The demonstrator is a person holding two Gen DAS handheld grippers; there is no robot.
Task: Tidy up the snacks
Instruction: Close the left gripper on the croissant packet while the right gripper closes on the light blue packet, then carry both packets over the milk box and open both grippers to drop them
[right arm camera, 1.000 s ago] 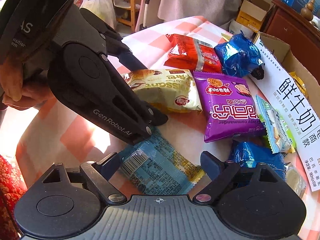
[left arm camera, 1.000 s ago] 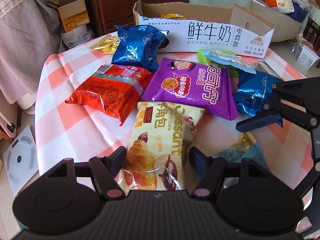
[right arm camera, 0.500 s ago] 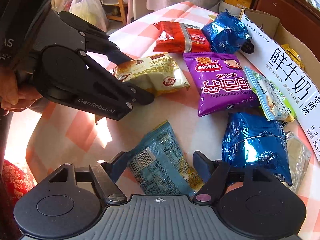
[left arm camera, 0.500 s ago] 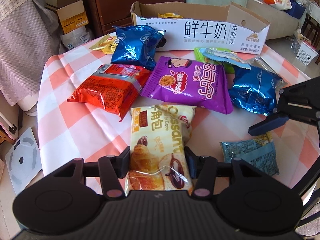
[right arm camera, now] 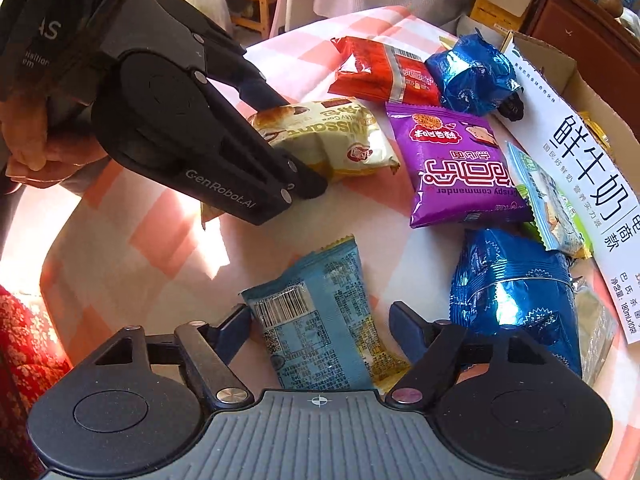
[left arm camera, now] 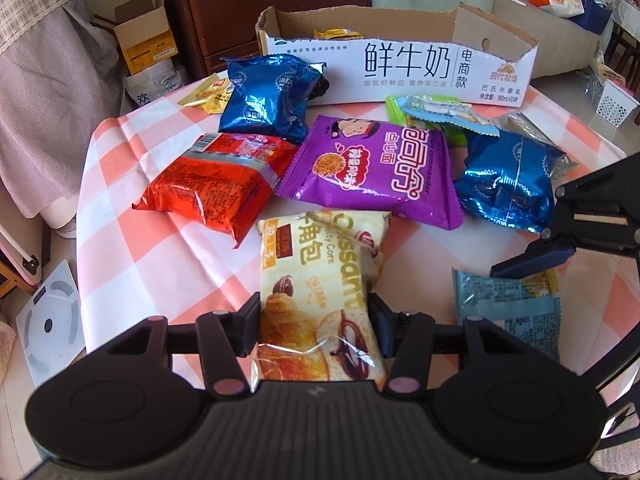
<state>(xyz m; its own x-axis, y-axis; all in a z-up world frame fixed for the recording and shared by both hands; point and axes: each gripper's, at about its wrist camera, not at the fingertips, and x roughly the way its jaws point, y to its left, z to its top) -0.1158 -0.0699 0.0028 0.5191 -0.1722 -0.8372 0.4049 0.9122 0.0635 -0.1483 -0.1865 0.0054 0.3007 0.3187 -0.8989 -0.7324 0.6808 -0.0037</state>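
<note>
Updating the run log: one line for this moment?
left gripper: shut on croissant pack | right gripper: closing around light-blue packet, not yet gripped

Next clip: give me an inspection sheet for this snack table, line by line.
Surface: round table under a pink-and-white checked cloth.
Job's things: croissant pack, light blue packet, purple bag, red pack, two blue foil bags, cardboard milk box at the far edge.
Clutter: small yellow sachet.
Grippers: left gripper clamped on the croissant pack; right gripper has just been closing, astride the light blue packet, one pad not touching.
Cables: nothing seen.
Surroundings: wooden cabinet, bathroom scale on floor.
</note>
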